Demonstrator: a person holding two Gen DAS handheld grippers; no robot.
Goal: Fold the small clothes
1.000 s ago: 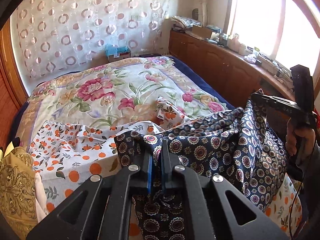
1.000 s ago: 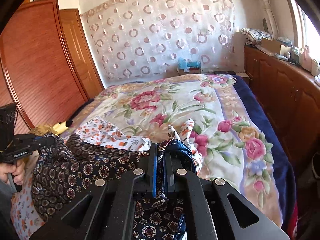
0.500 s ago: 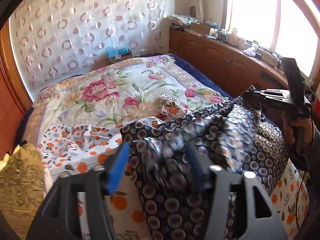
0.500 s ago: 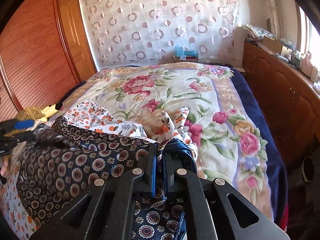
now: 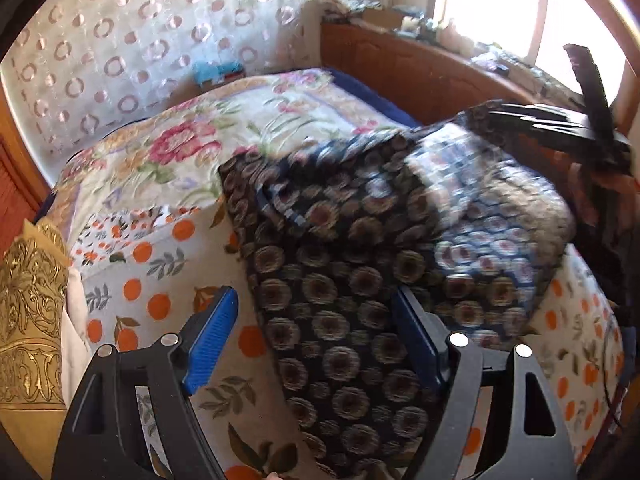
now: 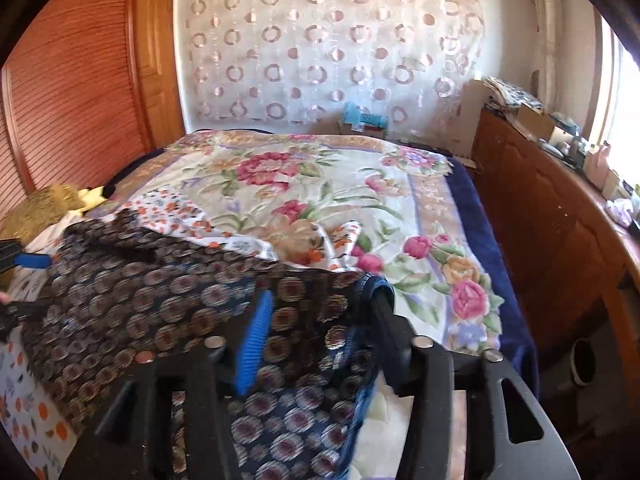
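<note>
A dark navy garment with round medallion print (image 5: pixel 360 264) lies spread on the bed, on top of a white cloth with orange fruit print (image 5: pixel 152 280). My left gripper (image 5: pixel 312 332) is open, its blue-padded fingers either side of the garment's near part. My right gripper (image 6: pixel 320 324) is open too, with the garment's (image 6: pixel 160 292) blue-trimmed edge draped between and over its fingers. The right gripper shows at the right in the left wrist view (image 5: pixel 560 124), above the garment's far corner. The left gripper's blue fingertip (image 6: pixel 32 260) shows at the left edge of the right wrist view.
A floral bedspread (image 6: pixel 320 184) covers the bed. A gold embroidered cushion (image 5: pixel 28 320) sits at the left. A wooden cabinet (image 6: pixel 560 216) with clutter runs along the right under a window. A wooden wardrobe (image 6: pixel 72 92) stands at the left.
Both grippers have opened and let go of the navy garment. It has dropped from being held up onto the orange-print cloth. The left gripper opened first, then the right.
</note>
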